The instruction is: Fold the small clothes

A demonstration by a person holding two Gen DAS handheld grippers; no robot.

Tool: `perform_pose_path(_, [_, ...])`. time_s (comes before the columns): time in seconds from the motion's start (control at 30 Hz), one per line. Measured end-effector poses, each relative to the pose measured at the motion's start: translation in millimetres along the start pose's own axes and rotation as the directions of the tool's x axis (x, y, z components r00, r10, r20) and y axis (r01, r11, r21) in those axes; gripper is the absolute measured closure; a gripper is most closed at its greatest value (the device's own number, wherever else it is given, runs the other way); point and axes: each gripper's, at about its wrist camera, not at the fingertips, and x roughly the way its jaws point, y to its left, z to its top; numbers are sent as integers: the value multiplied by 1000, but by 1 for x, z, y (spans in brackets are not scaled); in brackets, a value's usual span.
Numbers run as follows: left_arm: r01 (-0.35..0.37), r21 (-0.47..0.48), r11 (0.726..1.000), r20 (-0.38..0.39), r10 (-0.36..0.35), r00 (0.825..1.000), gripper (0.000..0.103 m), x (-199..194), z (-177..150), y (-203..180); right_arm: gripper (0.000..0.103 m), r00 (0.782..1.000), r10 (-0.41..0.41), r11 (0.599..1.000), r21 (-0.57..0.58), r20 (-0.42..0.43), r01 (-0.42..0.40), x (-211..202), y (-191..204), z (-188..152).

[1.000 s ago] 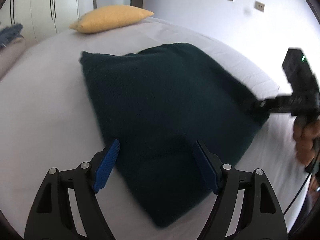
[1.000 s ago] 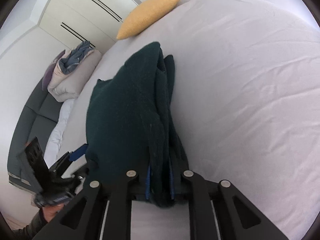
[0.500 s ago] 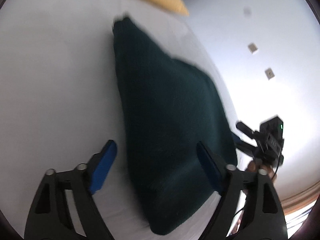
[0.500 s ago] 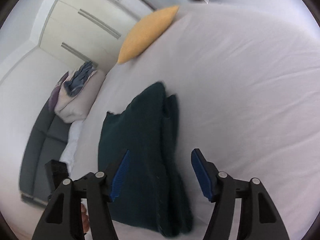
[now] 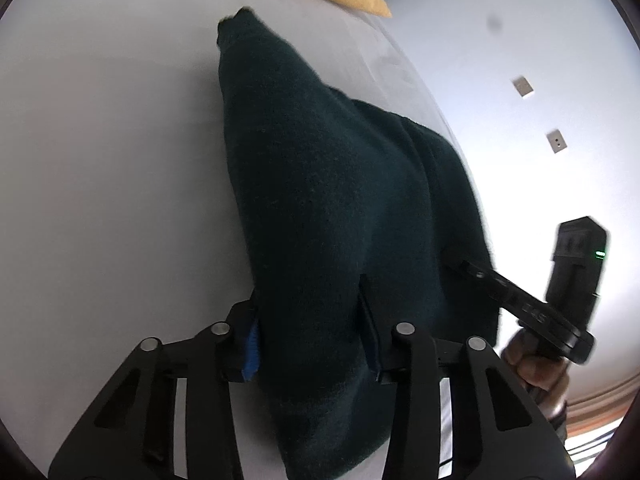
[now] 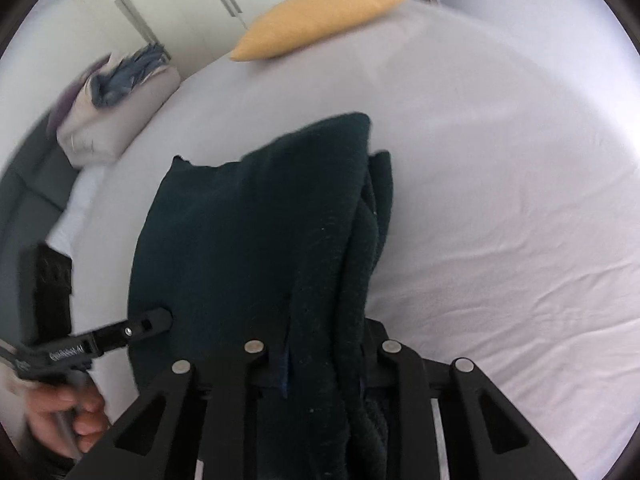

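A dark green knitted garment [image 5: 340, 208] lies folded on the white bed sheet [image 5: 100, 160]. My left gripper [image 5: 312, 332] is shut on its near left edge, the fabric bunched between the blue pads. My right gripper [image 6: 324, 364] is shut on the thick layered right edge of the same garment [image 6: 248, 248]. Each gripper shows in the other's view: the right one [image 5: 464, 268] at the garment's right side, the left one [image 6: 160, 318] at its left side.
A yellow pillow [image 6: 320, 20] lies at the far end of the bed. A pile of bedding [image 6: 116, 108] sits on a grey sofa at the left. White wardrobe doors stand behind. The white wall [image 5: 520, 80] with sockets is at the right.
Half a second ago both grippers were open around the garment's edges. Now both have closed on the fabric. A second ago the right gripper was shut on it and the left was open.
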Motion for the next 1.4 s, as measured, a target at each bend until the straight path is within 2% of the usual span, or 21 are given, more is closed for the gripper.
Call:
perform_pose_path(0.13, [-46, 45, 998, 49, 44, 998, 66, -50, -13, 0, 80, 999, 9, 996, -91, 43, -5, -32, 48, -19])
perform_pose_path(0.27, [-114, 105, 988, 99, 104, 990, 66, -104, -45, 6, 80, 998, 48, 989, -142, 50, -40, -52, 92, -55])
perform_pose_path(0.4, [-177, 122, 977, 133, 161, 978, 66, -154, -88, 22, 81, 993, 111, 980, -169, 46, -102, -60, 134, -97])
perform_pose_path(0.57, [-235, 112, 965, 148, 218, 965, 67, -195, -147, 52, 81, 984, 179, 969, -177, 5, -175, -60, 178, -157])
perform_pose_path(0.67, [-271, 121, 955, 128, 255, 958, 66, -197, -182, 65, 81, 978, 207, 967, -147, -17, -207, -53, 191, -190])
perform_pose_path(0.73, [-280, 109, 954, 98, 270, 958, 66, -188, -198, 76, 80, 984, 176, 975, -134, -32, -179, -41, 189, -209])
perform_pose_path(0.8, [-289, 113, 951, 101, 279, 955, 63, -181, -210, 83, 79, 984, 172, 980, -91, -50, -176, -31, 179, -222])
perform_pose_path(0.83, [-291, 104, 951, 107, 280, 954, 59, -179, -212, 85, 75, 978, 200, 978, -54, -62, -204, -27, 170, -226])
perform_pose_path(0.87, [-294, 81, 952, 107, 285, 952, 55, -178, -212, 87, 71, 974, 218, 976, -12, -64, -219, -24, 160, -226])
perform_pose_path(0.9, [-302, 76, 950, 108, 293, 950, 52, -180, -214, 89, 59, 969, 237, 971, 46, -63, -235, -23, 149, -227])
perform_pose_path(0.97, [-338, 87, 937, 127, 326, 937, 47, -180, -217, 85, 56, 961, 270, 957, 122, -56, -262, -30, 131, -229])
perform_pose_path(1.03, [-355, 104, 929, 138, 340, 930, 47, -175, -218, 76, 48, 973, 227, 968, 119, -32, -222, -42, 127, -227])
perform_pose_path(1.23, [-386, 112, 916, 146, 369, 918, 47, -174, -226, 68, 49, 986, 153, 977, 142, 64, -161, -81, 114, -225])
perform_pose_path(1.3, [-390, 110, 914, 144, 373, 916, 47, -172, -218, 85, 49, 982, 170, 974, 134, 86, -181, -90, 122, -221])
perform_pose_path(1.4, [-394, 107, 913, 145, 378, 914, 47, -176, -220, 88, 49, 973, 206, 972, 91, 104, -216, -95, 142, -212])
